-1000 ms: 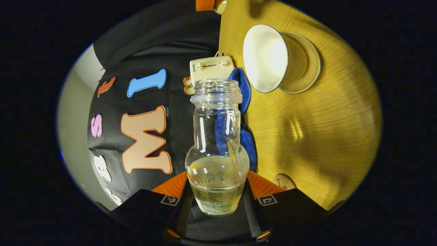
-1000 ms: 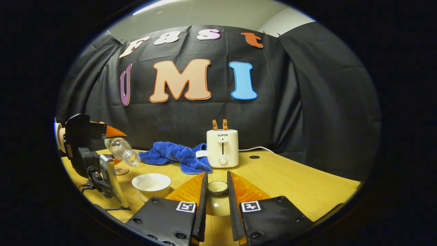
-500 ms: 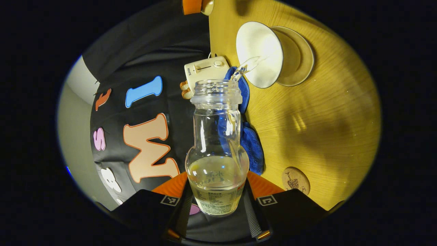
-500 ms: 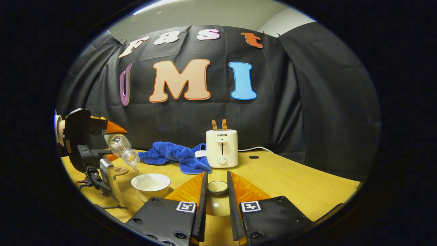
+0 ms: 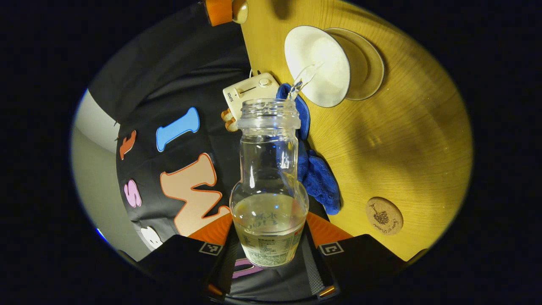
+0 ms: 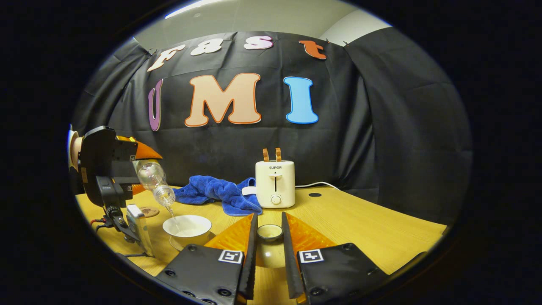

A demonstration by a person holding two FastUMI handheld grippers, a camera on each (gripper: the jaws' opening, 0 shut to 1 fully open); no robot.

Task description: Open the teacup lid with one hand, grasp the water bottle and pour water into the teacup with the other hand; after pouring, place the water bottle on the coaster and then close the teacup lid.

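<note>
Water bottle (image 5: 269, 178): clear, uncapped, partly filled, held tilted mouth-down above the teacup; in the right gripper view (image 6: 155, 183) it slants down toward the cup, and a thin stream of water runs from its mouth into the bowl.

Teacup (image 6: 187, 225): white, wide-mouthed, uncovered, upright on a matching saucer (image 6: 172, 242) near the table's front left corner; in the left gripper view the cup (image 5: 316, 66) catches the stream.

Teacup lid (image 6: 269, 233): small, pale, round-knobbed, held off the cup, above the table's front edge, to the right of the teacup.

Coaster (image 5: 384, 215): round, brown, printed with a small motif, flat and bare on the table by its left edge, well apart from the saucer; also seen behind the cup (image 6: 148, 211).
</note>
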